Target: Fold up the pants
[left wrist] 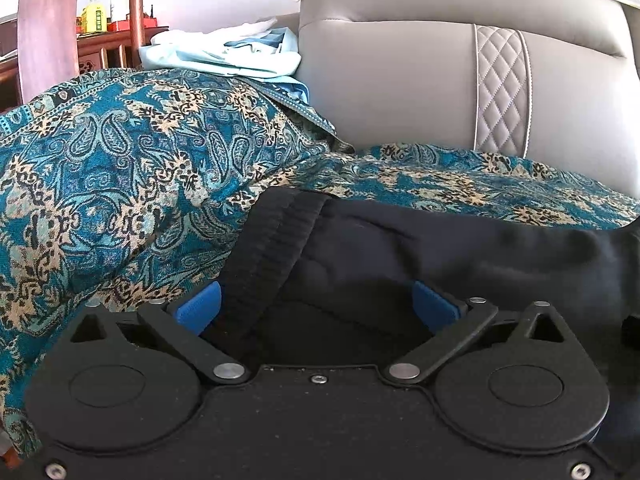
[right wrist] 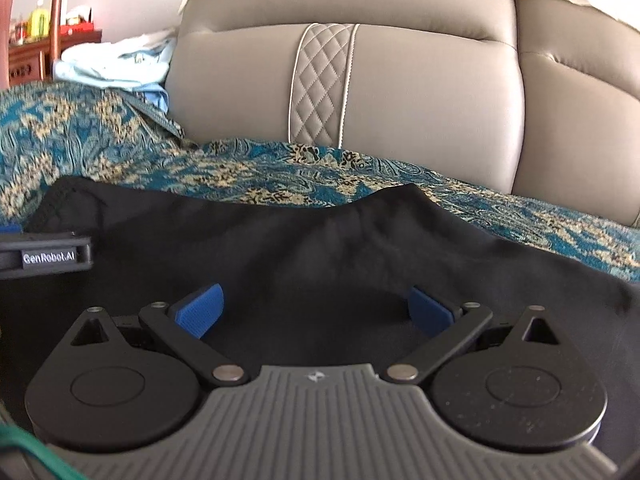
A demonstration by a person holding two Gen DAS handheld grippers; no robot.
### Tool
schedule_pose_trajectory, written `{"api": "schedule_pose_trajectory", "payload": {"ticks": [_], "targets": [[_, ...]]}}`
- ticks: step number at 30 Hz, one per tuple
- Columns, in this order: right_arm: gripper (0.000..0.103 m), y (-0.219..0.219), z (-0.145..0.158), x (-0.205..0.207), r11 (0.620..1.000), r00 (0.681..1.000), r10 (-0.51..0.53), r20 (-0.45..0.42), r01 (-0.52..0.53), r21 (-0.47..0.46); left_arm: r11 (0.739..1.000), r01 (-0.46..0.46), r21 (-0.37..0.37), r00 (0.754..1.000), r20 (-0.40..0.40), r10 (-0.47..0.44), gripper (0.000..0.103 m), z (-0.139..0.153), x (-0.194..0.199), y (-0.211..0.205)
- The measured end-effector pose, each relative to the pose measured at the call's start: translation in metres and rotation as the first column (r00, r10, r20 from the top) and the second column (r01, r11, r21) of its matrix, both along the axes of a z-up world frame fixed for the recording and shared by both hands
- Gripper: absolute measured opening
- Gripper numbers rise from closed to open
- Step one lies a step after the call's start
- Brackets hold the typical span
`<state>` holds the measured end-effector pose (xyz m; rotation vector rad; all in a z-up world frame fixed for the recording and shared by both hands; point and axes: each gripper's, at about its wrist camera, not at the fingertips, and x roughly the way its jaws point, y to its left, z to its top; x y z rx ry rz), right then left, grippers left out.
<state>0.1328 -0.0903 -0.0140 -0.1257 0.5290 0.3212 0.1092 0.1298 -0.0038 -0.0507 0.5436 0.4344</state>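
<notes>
I count 1 pair of black fabric pants (left wrist: 440, 248) lying right at my fingers, with 1 ribbed elastic waistband (left wrist: 276, 240) showing. I have 2 black two-finger grippers: left (left wrist: 316, 304) and right (right wrist: 316, 310), each with 2 blue ribbed pads (right wrist: 200, 310) spread apart. Beneath them lies 1 teal paisley throw (left wrist: 120, 168). Ahead of the grippers I see 1 grey leather sofa back (right wrist: 420, 100) with 1 quilted diamond-stitched strip (right wrist: 320, 84). Far ahead to the left: 1 heap of pale blue clothes (left wrist: 228, 52) and 1 yellow bottle (left wrist: 95, 18).

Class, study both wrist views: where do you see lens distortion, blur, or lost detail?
Left wrist view: sofa back bows from the fisheye; ribbed waistband stays sharp. Right wrist view: the throw is blurred at left; the pants read as near-featureless black, folds barely showing; corners are vignetted dark.
</notes>
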Motion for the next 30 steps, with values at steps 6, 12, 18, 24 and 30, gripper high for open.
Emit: {"api": "schedule_pose_trajectory", "payload": {"ticks": [6, 12, 18, 24, 30], "targets": [[0.103, -0.002, 0.000, -0.001, 1.000, 1.000, 0.000, -0.002, 0.000, 0.006, 1.000, -0.001, 0.002, 1.000, 0.002, 0.001, 0.103, 0.000, 0.000, -0.002], [0.103, -0.011, 0.002, 0.000, 0.999, 0.999, 0.034, -0.012, -0.034, 0.008, 1.000, -0.001, 0.002, 1.000, 0.002, 0.001, 0.103, 0.000, -0.001, -0.001], [0.103, -0.043, 0.004, 0.007, 1.000, 1.000, 0.009, -0.025, -0.009, 0.001, 1.000, -0.002, 0.002, 1.000, 0.002, 0.002, 0.103, 0.000, -0.001, -0.001], [0.103, -0.100, 0.005, 0.016, 0.995, 0.994, -0.097, -0.047, 0.097, -0.013, 1.000, -0.003, 0.000, 1.000, 0.004, 0.003, 0.103, 0.000, 0.000, -0.002], [0.103, -0.181, 0.008, 0.027, 0.972, 0.967, -0.232, -0.106, 0.233, 0.001, 1.000, -0.004, 0.000, 1.000, 0.005, 0.004, 0.103, 0.000, 0.000, -0.002]]}}
